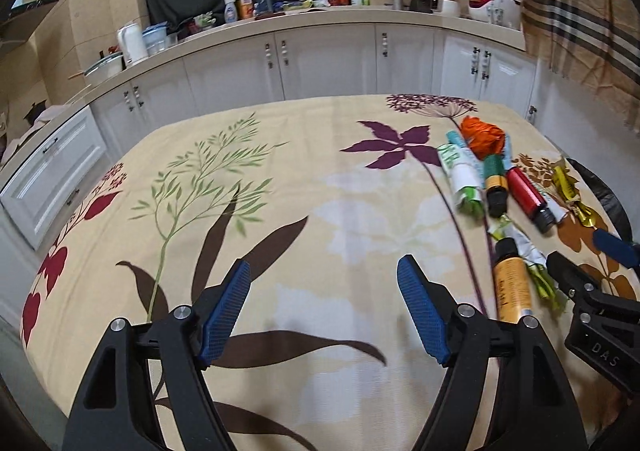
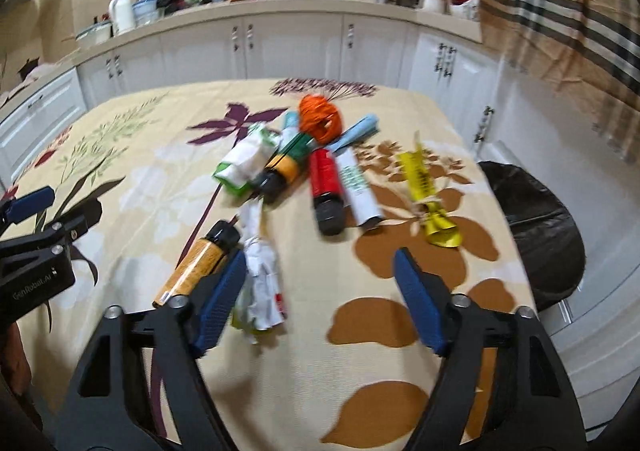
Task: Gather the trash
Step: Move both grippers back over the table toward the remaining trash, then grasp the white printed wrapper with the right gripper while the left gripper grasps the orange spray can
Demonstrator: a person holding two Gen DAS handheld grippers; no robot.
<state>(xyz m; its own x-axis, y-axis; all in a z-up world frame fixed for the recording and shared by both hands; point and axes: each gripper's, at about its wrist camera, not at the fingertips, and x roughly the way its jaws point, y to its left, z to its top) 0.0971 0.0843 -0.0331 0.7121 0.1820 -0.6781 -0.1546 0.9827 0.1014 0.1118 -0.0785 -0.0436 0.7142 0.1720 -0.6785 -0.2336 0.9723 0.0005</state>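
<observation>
Trash lies on a floral tablecloth (image 2: 304,363): an orange crumpled bag (image 2: 320,119), a red bottle (image 2: 326,187), an orange-green bottle (image 2: 280,171), a yellow bottle (image 2: 196,263), a white crumpled wrapper (image 2: 260,287), a green-white packet (image 2: 244,163), a white tube (image 2: 358,187) and a yellow foil wrapper (image 2: 428,195). My right gripper (image 2: 320,291) is open and empty, its left finger beside the white wrapper. My left gripper (image 1: 324,303) is open and empty over bare cloth, left of the yellow bottle (image 1: 512,287) and the pile (image 1: 496,171).
A black trash bag (image 2: 536,219) hangs open off the table's right edge. White cabinets (image 1: 320,59) and a cluttered counter (image 1: 280,11) stand behind the table. A plaid curtain (image 2: 568,11) hangs at the right.
</observation>
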